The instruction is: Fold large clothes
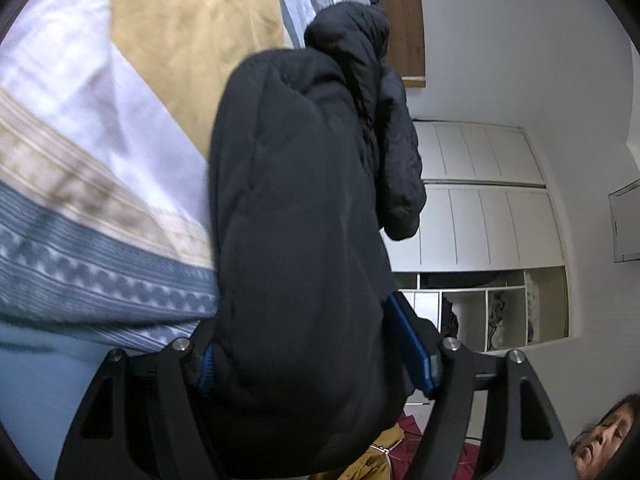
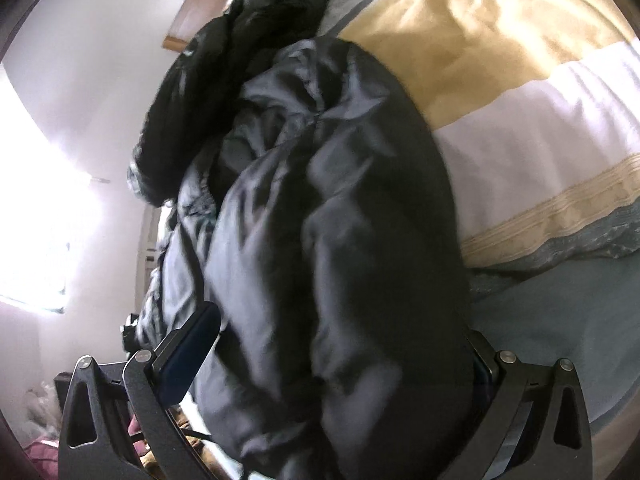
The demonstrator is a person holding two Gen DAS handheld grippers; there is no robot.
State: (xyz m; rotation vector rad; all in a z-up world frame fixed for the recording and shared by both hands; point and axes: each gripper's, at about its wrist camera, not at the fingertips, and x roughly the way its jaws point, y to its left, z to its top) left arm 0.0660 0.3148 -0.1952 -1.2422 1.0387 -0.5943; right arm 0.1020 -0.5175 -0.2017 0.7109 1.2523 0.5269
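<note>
A black puffy jacket [image 1: 296,208] hangs bunched between the two blue pads [image 1: 412,344] of my left gripper [image 1: 300,320], which is shut on it. Its sleeve [image 1: 400,168] dangles to the right, beside the bed. In the right wrist view the same jacket [image 2: 344,220] shows its shiny grey lining and fills the span of my right gripper [image 2: 342,324], which is shut on it. One dark blue pad [image 2: 192,352] shows at the jacket's left edge; the other pad is hidden behind the cloth.
Under the jacket lies a bed cover [image 1: 100,128] with yellow, white and blue-patterned bands. A wooden headboard [image 1: 408,20] stands at the far end. White cupboards with open cubbies [image 1: 492,304] line the wall. Red and mustard clothes [image 1: 404,440] lie below. A person's head [image 1: 604,440] shows bottom right.
</note>
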